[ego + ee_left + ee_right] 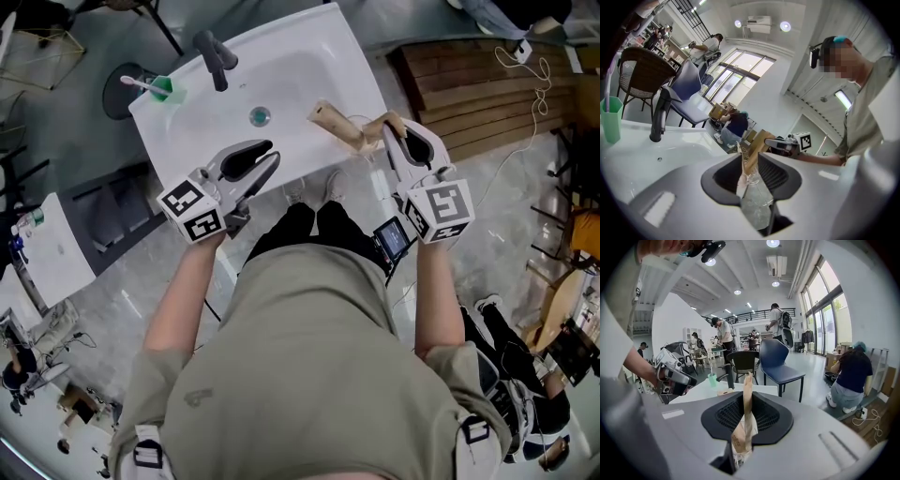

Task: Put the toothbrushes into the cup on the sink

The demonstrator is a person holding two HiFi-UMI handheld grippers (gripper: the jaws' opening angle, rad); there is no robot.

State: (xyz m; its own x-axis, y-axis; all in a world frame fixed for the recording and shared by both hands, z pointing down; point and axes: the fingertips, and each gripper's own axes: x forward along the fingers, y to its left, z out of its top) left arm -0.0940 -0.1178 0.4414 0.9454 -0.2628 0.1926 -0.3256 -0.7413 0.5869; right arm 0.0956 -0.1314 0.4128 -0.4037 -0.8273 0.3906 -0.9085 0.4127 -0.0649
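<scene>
A white sink (309, 70) lies below me. A green cup (165, 90) stands on its far left corner with one white toothbrush (139, 84) in it; the cup (610, 119) also shows at the far left of the left gripper view, and small (711, 379) in the right gripper view. My right gripper (389, 131) is shut on a brown paper toothbrush packet (339, 127), which sticks out over the sink's near right edge. In its own view the packet (746, 418) stands up between the jaws. My left gripper (270, 161) is shut on a piece of clear plastic wrapper (754, 197) with a thin brown paper edge.
A dark faucet (214, 56) rises at the back of the sink, and the drain (260, 116) sits mid-basin. A wooden pallet (487, 89) lies on the floor to the right. Chairs (780, 359) and several people are farther off in the room.
</scene>
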